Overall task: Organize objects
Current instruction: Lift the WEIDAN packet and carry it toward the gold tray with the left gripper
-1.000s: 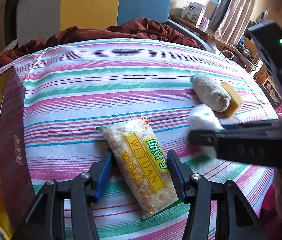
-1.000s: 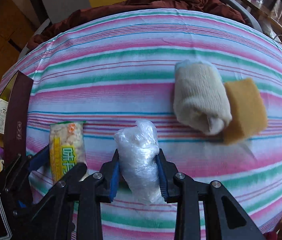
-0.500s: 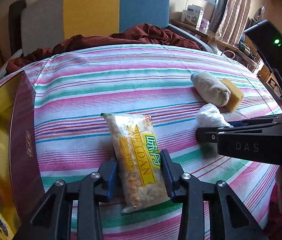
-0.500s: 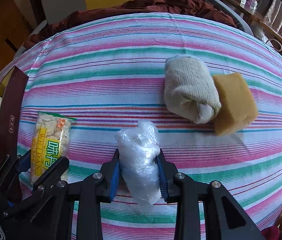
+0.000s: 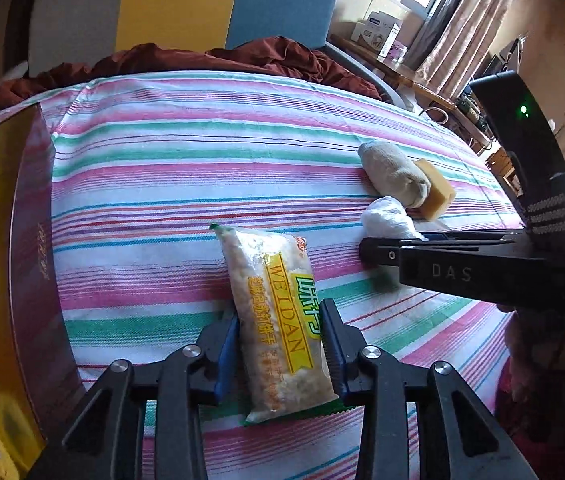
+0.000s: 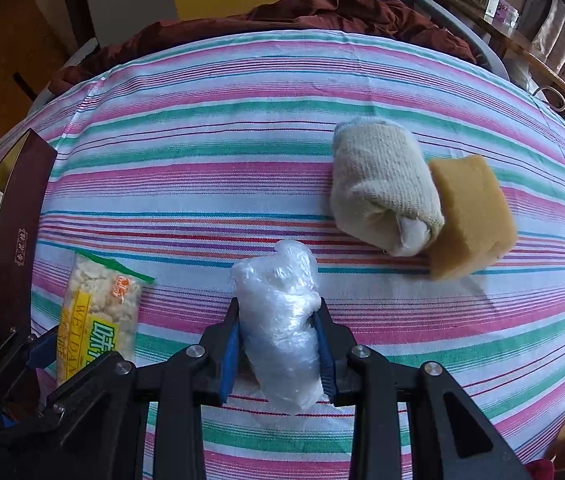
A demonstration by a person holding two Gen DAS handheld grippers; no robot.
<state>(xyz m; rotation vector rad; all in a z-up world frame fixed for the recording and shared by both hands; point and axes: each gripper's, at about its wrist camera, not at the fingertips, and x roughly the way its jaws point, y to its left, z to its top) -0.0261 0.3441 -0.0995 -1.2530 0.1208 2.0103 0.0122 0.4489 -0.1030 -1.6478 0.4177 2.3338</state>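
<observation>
Left gripper point(image 5: 280, 344): has just closed its jaws onto the snack packet point(image 5: 278, 320), blue pads pressing both long sides.
Right gripper point(image 6: 278, 344): clenched around the crumpled plastic bag point(image 6: 278, 320).
Striped cloth point(image 6: 210, 168): covers the tabletop beneath both.
Maroon box point(image 5: 30, 248): at the left edge.
Rolled sock point(image 6: 382, 188): farther back, touching the yellow sponge point(image 6: 470, 216).

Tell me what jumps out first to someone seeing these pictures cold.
Each gripper is shut on something over the pink-and-green striped cloth: the left gripper, whose jaws have just been closing, on a yellow-labelled snack packet, the right gripper on a crumpled clear plastic bundle. Farther right, a rolled beige sock touches a tan sponge.
</observation>
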